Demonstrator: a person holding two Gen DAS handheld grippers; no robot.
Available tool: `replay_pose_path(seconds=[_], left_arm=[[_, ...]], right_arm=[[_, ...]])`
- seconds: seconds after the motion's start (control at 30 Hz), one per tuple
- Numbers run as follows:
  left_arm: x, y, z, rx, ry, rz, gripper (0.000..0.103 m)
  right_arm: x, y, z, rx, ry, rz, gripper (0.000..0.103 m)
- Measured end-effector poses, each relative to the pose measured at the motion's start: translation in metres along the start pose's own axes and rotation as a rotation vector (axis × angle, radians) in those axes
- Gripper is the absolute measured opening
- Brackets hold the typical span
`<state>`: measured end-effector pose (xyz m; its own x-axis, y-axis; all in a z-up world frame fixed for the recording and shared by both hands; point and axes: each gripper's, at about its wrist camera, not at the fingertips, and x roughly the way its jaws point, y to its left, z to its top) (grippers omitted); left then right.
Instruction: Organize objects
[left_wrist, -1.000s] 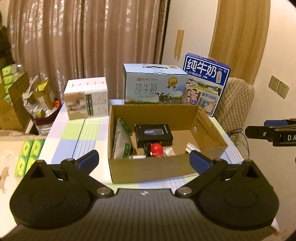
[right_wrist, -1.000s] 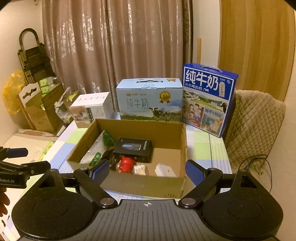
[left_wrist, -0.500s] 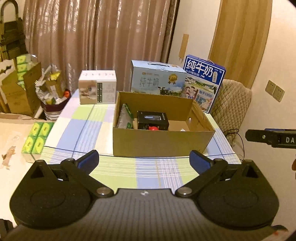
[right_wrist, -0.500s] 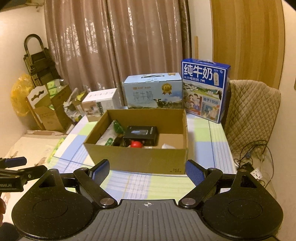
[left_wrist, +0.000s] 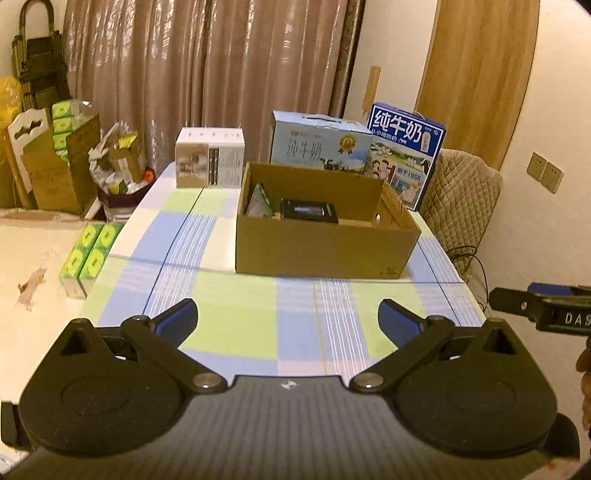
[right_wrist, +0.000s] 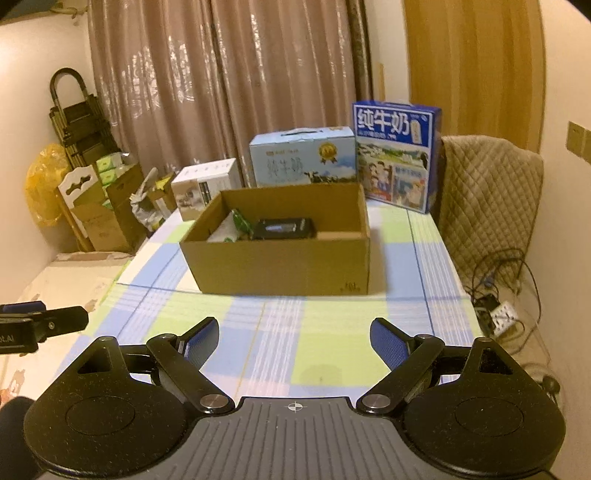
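An open cardboard box (left_wrist: 325, 251) (right_wrist: 280, 266) stands in the middle of the checked tablecloth (left_wrist: 236, 332) (right_wrist: 325, 332). Inside it I see a black case (left_wrist: 308, 210) (right_wrist: 284, 228) and a green-and-white packet (left_wrist: 260, 201) (right_wrist: 240, 221); anything lower in the box is hidden by its front wall. My left gripper (left_wrist: 287, 323) is open, held well back from the box over the near table. My right gripper (right_wrist: 294, 338) is open too, equally far back, empty. Each gripper shows at the edge of the other's view.
Behind the box stand a white carton (left_wrist: 209, 162), a light-blue milk carton (left_wrist: 317, 144) and a dark-blue milk carton (left_wrist: 404, 147). Green packs (left_wrist: 90, 251) lie left of the table. A padded chair (right_wrist: 491, 199) and cables (right_wrist: 498, 295) are to the right.
Both grippers have pulled back and lower from above the box to the near part of the table; the box now looks smaller and its floor is hidden. Both stayed open.
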<state>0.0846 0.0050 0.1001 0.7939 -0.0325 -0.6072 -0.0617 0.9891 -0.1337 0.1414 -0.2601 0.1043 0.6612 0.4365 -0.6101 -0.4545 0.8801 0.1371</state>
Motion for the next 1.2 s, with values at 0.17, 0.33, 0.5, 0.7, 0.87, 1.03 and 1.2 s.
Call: replay_pose_path(seconds=[0.17,0.33,0.5,0.7,0.87,1.03,1.2], left_arm=[[-0.01,0.004,-0.019,-0.015,0.002,0.021,0.102],[-0.016,0.009,-0.035,-0.014,0.019,0.039,0.102],[-0.019,0.012,-0.046,-0.015,0.032,0.054,0.102],[-0.019,0.007,-0.054,0.006,0.045,0.041,0.102],[-0.018,-0.001,-0.059,0.021,0.054,0.027,0.102],[-0.016,-0.007,-0.061,0.039,0.063,0.022,0.102],[-0.016,-0.01,-0.063,0.048,0.066,0.023,0.102]], right_arm=[[-0.014,0.001,-0.026,0.003,0.011,-0.017,0.086],[-0.027,0.004,-0.044,0.01,0.012,-0.032,0.086],[-0.034,0.011,-0.06,0.003,0.026,-0.035,0.086],[-0.036,0.008,-0.065,0.017,0.026,-0.037,0.086],[-0.035,0.007,-0.063,0.018,0.028,-0.039,0.086],[-0.035,0.005,-0.065,0.027,0.025,-0.044,0.086],[-0.034,0.004,-0.065,0.031,0.026,-0.043,0.086]])
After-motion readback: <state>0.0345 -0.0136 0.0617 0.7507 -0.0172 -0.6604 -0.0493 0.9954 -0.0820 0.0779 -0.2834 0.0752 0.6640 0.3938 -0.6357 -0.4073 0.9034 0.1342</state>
